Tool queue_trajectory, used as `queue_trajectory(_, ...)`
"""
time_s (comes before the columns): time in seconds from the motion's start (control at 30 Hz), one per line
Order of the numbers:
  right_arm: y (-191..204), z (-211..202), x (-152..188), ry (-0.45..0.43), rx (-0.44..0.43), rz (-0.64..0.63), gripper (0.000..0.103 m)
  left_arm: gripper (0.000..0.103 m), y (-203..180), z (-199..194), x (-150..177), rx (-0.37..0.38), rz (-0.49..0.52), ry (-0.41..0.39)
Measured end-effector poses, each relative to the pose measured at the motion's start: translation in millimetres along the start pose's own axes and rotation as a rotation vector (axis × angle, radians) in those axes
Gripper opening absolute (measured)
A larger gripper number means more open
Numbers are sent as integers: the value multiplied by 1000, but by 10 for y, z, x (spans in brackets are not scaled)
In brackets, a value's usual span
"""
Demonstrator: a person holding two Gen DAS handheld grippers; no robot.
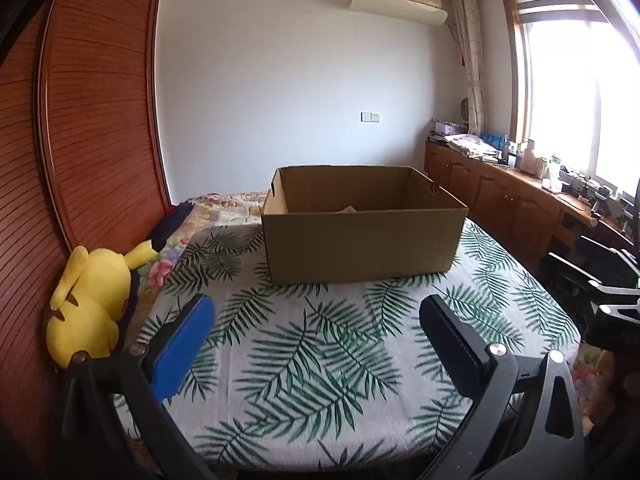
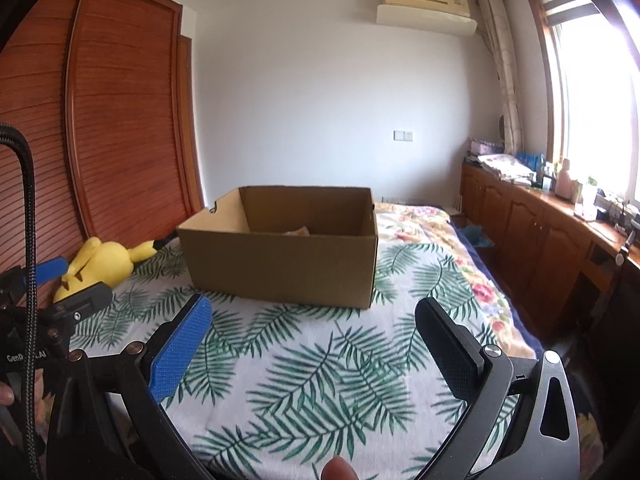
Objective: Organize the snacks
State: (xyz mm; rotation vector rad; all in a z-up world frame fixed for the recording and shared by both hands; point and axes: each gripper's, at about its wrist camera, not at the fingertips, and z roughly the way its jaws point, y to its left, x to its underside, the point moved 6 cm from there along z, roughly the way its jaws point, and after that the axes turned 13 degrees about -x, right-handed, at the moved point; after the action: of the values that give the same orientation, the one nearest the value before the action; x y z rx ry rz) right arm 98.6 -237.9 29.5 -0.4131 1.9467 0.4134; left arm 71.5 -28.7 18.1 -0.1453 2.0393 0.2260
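Observation:
An open brown cardboard box (image 1: 360, 244) stands on the palm-leaf cloth (image 1: 320, 352) over the bed; it also shows in the right wrist view (image 2: 280, 268). A small pale packet (image 1: 347, 210) peeks above the box's front wall inside, also seen in the right wrist view (image 2: 298, 232). My left gripper (image 1: 316, 312) is open and empty, held above the cloth in front of the box. My right gripper (image 2: 312, 316) is open and empty, also in front of the box. The left gripper appears at the left edge of the right wrist view (image 2: 60, 292).
A yellow plush toy (image 1: 88, 300) lies at the bed's left edge against the wooden wardrobe (image 1: 80, 120). A low wooden cabinet (image 2: 540, 232) with clutter runs along the right under the window. A floral blanket (image 2: 432, 224) lies behind the box.

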Motion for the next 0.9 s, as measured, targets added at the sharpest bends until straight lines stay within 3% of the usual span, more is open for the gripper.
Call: queue_trajectory(0.9, 37, -235, 171, -12, 21, 12, 103, 103, 46, -207, 112, 1, -6, -4)
